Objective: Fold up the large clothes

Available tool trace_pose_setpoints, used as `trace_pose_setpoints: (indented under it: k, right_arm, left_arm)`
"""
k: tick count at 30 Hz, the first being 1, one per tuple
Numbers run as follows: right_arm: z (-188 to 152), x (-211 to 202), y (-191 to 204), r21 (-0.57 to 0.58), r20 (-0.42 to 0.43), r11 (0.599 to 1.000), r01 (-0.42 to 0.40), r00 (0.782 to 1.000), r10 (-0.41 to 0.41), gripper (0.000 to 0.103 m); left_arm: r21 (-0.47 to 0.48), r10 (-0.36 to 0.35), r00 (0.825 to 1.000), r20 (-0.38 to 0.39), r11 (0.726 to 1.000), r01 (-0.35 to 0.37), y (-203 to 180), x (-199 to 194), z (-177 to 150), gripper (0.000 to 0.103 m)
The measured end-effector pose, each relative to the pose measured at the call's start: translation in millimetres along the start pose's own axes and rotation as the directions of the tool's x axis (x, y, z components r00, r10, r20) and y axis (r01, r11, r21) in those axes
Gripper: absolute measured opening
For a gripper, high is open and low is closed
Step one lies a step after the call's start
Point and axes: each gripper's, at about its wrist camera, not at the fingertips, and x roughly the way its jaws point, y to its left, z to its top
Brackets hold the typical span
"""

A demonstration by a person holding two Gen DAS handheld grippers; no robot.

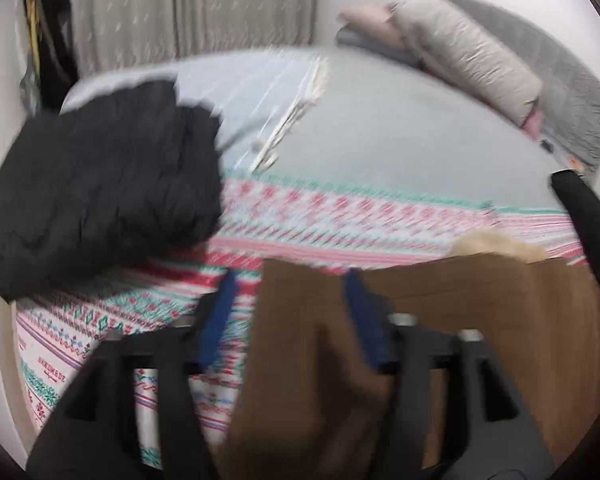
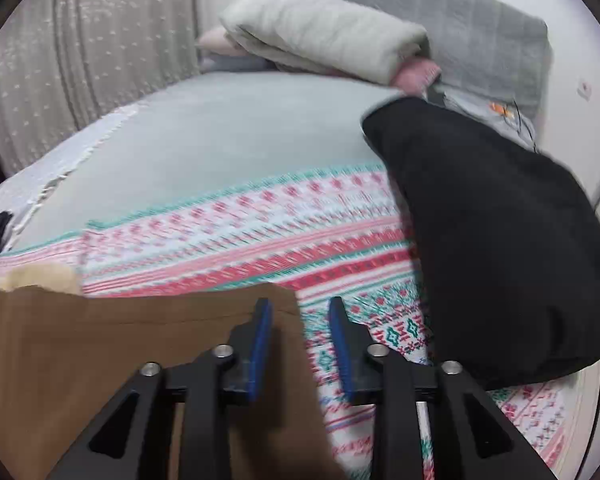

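A brown garment [image 1: 480, 308] with a cream fleece collar [image 1: 500, 246] lies on the patterned bed cover [image 1: 340, 216]. My left gripper [image 1: 290, 284] is open, its blue-padded jaws astride the garment's left edge. In the right wrist view the brown garment [image 2: 100, 340] fills the lower left, its collar [image 2: 40, 276] at the left. My right gripper [image 2: 300, 308] is open, its jaws astride the garment's right corner. The frames are blurred by motion.
A black jacket [image 1: 100, 184] lies at the left of the bed in the left view. Another black garment [image 2: 500, 240] lies at the right in the right view. A rolled blanket [image 2: 324, 32], pillows and a grey headboard [image 2: 480, 28] are at the far end. Curtains [image 1: 188, 8] hang behind.
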Motion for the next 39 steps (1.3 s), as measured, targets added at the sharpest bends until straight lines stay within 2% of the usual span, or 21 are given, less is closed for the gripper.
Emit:
trace_pose_setpoints:
  k: [2,5,7,8,10,11,13,15,16,18,20,24,25,27,30,31,33,35,39]
  right_arm:
    - [-1,-15,19,-0.027,0.033,0.999,-0.043,0.998,0.043,0.055]
    - [-6,-21,66,-0.073,0.021,0.98,-0.187,0.982,0.189,0.06]
    - [-16,-9,90,-0.079,-0.037,0.962,-0.26,0.966,0.258,0.06]
    - [-20,-2,94,-0.084,-0.062,0.96,-0.266,0.963,0.261,0.06]
    - [-31,16,82,-0.069,-0.109,0.972,-0.225,0.97,0.217,0.06]
    - [-33,20,68,-0.038,-0.116,0.976,-0.216,0.971,0.21,0.06]
    - [-34,22,19,0.057,-0.118,0.987,-0.152,0.98,0.158,0.06]
    - [-37,18,-19,0.091,-0.142,0.995,-0.028,0.989,0.04,0.06]
    - [-39,14,-40,0.128,-0.162,0.992,0.005,0.987,0.016,0.06]
    - [-44,-13,-61,0.182,-0.132,0.983,-0.023,0.99,0.048,0.06]
    - [-47,-42,-58,0.153,-0.083,0.987,-0.05,0.995,0.063,0.06]
    - [-67,-98,-10,0.025,-0.034,0.991,-0.133,0.99,0.134,0.061]
    - [-76,-112,8,-0.012,-0.022,0.985,-0.172,0.985,0.171,0.063]
    - [-93,-128,40,-0.073,-0.017,0.966,-0.247,0.969,0.247,0.066]
    - [-121,-130,70,-0.122,-0.053,0.946,-0.299,0.954,0.295,0.066]
    - [-131,-126,75,-0.134,-0.077,0.945,-0.299,0.954,0.291,0.066]
    - [-149,-115,67,-0.123,-0.106,0.954,-0.275,0.959,0.263,0.066]
    - [-160,-117,56,-0.098,-0.089,0.959,-0.264,0.963,0.256,0.067]
    - [-165,-135,39,-0.097,-0.064,0.987,-0.126,0.991,0.121,0.067]
  left_arm:
    - [0.024,-0.062,0.997,0.034,0.998,0.061,-22,-12,-1,0.077]
    - [0.033,-0.102,0.995,-0.016,0.994,0.102,-46,5,-8,0.078]
    - [0.052,-0.071,0.994,-0.082,0.996,0.076,-49,30,-19,0.078]
    - [0.088,-0.008,0.993,-0.119,0.996,0.019,-45,43,-26,0.079]
    - [0.108,0.074,0.985,-0.154,0.992,-0.057,-23,55,-38,0.079]
    - [0.054,0.069,0.983,-0.172,0.997,-0.06,-5,56,-38,0.079]
    - [-0.033,0.104,0.974,-0.201,0.993,-0.113,29,53,-35,0.078]
    - [-0.053,0.121,0.971,-0.206,0.989,-0.135,47,44,-33,0.078]
    - [-0.062,0.124,0.972,-0.199,0.988,-0.139,51,32,-31,0.078]
    - [-0.048,0.097,0.982,-0.16,0.993,-0.106,43,9,-31,0.078]
    - [-0.01,0.05,0.992,-0.114,0.999,-0.052,22,-23,-38,0.078]
    - [0.059,-0.07,0.995,-0.067,0.995,0.074,-32,-73,-68,0.091]
    - [0.082,-0.105,0.992,-0.068,0.99,0.111,-48,-83,-82,0.092]
    - [0.115,-0.132,0.988,-0.084,0.983,0.141,-67,-89,-101,0.092]
    - [0.123,-0.131,0.981,-0.142,0.981,0.149,-73,-78,-131,0.092]
    - [0.102,-0.115,0.978,-0.171,0.986,0.134,-65,-72,-142,0.092]
    - [0.068,-0.108,0.984,-0.143,0.991,0.119,-49,-80,-154,0.092]
    - [0.047,-0.096,0.987,-0.128,0.994,0.103,-33,-94,-163,0.092]
    - [0.008,-0.047,0.992,-0.116,0.999,0.049,-16,-126,-171,0.092]
